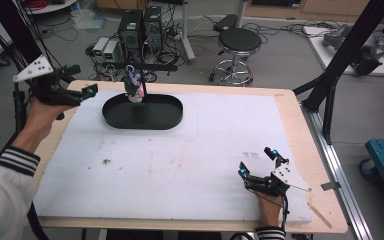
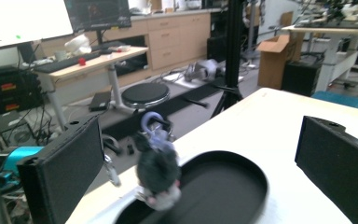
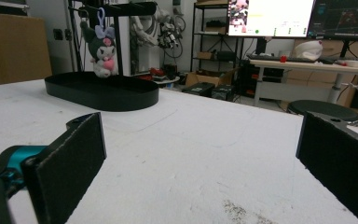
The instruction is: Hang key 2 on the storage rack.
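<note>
Plush keychain (image 1: pixel 134 86) hanging from stand hook (image 1: pixel 145 66); open, empty left gripper (image 1: pixel 75 82) nearby could knock it off if swung carelessly.

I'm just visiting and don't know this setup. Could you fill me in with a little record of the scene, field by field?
Setting: wooden table covered by a white foam sheet
Main thing: small plush toy keychain, dark with a pink patch, hanging by its loop from a black stand
Below it: black oval tray
Left gripper: jaws open, held up beside the tray, nothing between them
Right gripper: jaws open, low over the foam near the front right corner, nothing between them
</note>
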Available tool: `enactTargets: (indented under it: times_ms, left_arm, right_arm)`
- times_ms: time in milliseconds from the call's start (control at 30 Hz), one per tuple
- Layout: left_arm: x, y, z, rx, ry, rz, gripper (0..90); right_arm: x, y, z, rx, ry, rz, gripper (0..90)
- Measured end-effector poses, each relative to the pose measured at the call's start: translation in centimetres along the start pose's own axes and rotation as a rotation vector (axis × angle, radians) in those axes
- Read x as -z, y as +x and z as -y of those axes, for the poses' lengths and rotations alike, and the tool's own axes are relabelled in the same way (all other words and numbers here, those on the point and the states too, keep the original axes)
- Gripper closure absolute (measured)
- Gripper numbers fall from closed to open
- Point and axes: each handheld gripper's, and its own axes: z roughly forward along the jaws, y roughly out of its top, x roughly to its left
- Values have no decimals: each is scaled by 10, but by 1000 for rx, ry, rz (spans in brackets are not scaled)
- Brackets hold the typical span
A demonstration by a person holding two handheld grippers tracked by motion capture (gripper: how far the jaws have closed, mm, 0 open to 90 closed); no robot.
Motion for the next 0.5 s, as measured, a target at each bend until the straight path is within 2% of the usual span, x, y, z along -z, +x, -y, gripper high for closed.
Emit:
enactTargets:
  times_ms: [67,167,233,300,367,400,500]
  left_arm:
    - [7,-12,10,-4,-23,2,17]
    - [18,-34,34,2,-60,15,17]
    - [24,-51,54,-11,-63,19,17]
    - [28,-65,71,-19,-43,24,17]
    - [33,-76,85,-14,-47,25,17]
    - [34,-80,90,-4,-54,26,17]
    - [39,-90,105,-11,-51,19,17]
  right_arm:
    - [0,0,0,0,0,0,6]
    - [0,0,0,-1,1,0,6]
    - [0,0,0,0,0,-3,6]
    - [0,-1,0,4,0,-5,6]
    - [0,-1,0,3,-1,-8,6]
    - [0,-1,0,2,-1,-9,6]
    - [0,0,0,-1,0,-9,6]
